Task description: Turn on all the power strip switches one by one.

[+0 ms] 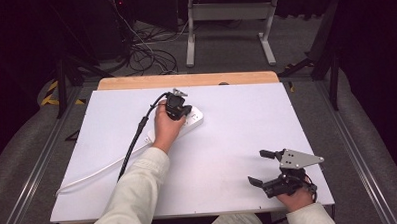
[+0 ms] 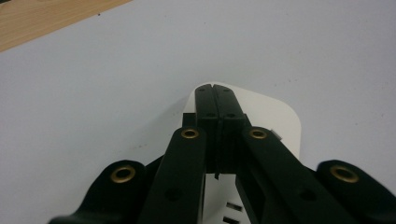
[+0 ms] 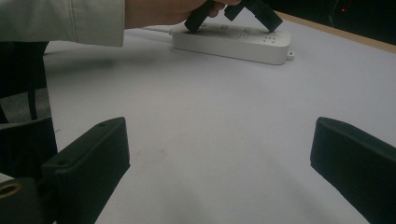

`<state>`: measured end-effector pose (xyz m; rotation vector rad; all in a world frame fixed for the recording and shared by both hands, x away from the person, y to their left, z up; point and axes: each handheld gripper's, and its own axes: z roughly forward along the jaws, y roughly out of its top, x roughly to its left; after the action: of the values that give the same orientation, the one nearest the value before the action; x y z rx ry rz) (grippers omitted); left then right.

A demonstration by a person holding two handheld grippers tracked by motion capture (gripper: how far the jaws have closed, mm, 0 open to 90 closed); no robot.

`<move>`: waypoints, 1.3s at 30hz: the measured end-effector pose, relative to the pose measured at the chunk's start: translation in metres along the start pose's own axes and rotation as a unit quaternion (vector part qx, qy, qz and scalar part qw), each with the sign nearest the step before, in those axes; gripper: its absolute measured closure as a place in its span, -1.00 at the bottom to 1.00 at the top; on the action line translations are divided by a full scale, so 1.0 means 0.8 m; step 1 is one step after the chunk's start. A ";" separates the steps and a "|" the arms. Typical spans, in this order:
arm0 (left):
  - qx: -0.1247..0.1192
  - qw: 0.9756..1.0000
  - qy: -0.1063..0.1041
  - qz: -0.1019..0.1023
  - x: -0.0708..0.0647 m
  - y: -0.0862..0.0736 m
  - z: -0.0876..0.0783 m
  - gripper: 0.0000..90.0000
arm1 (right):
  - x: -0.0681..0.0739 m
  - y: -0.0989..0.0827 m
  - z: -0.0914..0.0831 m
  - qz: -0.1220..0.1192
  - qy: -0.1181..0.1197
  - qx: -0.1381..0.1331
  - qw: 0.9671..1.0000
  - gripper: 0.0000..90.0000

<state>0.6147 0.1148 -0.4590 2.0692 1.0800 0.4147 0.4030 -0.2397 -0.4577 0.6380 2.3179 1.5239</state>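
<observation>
While the left gripper (image 1: 179,108) pressed its closed, empty jaws onto the power strip (image 1: 194,118) near the table's (image 1: 237,140) far edge, the right gripper (image 1: 268,167) sat wide open, empty, at the near right corner; switch result unclear.

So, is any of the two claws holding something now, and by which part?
No, nothing is held. The left claw is shut with nothing between its jaws, tips down over the white power strip. The right claw is open above the bare table.
</observation>
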 end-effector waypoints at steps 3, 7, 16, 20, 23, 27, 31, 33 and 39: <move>0.002 1.000 0.000 -0.004 0.001 0.000 -0.001 1.00 | 0.000 0.000 0.000 -0.001 0.001 0.000 1.000 -0.89; 0.003 1.000 0.004 0.000 0.000 0.000 0.000 1.00 | 0.000 0.000 0.001 -0.001 0.002 0.001 1.000 -0.89; 0.005 1.000 0.012 0.003 0.000 0.000 0.001 1.00 | 0.000 0.000 0.000 -0.001 0.004 -0.001 1.000 -0.89; 0.007 1.000 0.013 0.005 -0.001 0.000 0.001 1.00 | 0.000 0.000 0.000 -0.001 0.003 0.000 1.000 -0.89; 0.008 1.000 0.020 0.017 -0.004 0.001 0.002 1.00 | 0.000 0.000 0.000 0.000 0.003 0.000 1.000 -0.89; 0.013 0.999 0.032 0.028 -0.009 0.002 0.003 1.00 | 0.000 0.000 0.001 -0.001 0.004 0.002 1.000 -0.89; 0.016 0.999 0.038 0.034 -0.012 0.003 0.004 1.00 | 0.000 0.000 0.001 -0.002 0.004 0.001 1.000 -0.89; 0.017 0.998 0.040 0.035 -0.012 0.004 0.005 1.00 | 0.000 0.000 0.000 -0.001 0.004 0.001 1.000 -0.89; 0.031 0.997 0.055 0.050 -0.018 0.008 0.007 1.00 | 0.000 0.000 0.000 -0.001 0.004 0.001 1.000 -0.89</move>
<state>0.6130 0.0983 -0.4573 2.1832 1.0682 0.5584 0.4033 -0.2398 -0.4580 0.6304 2.3257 1.5273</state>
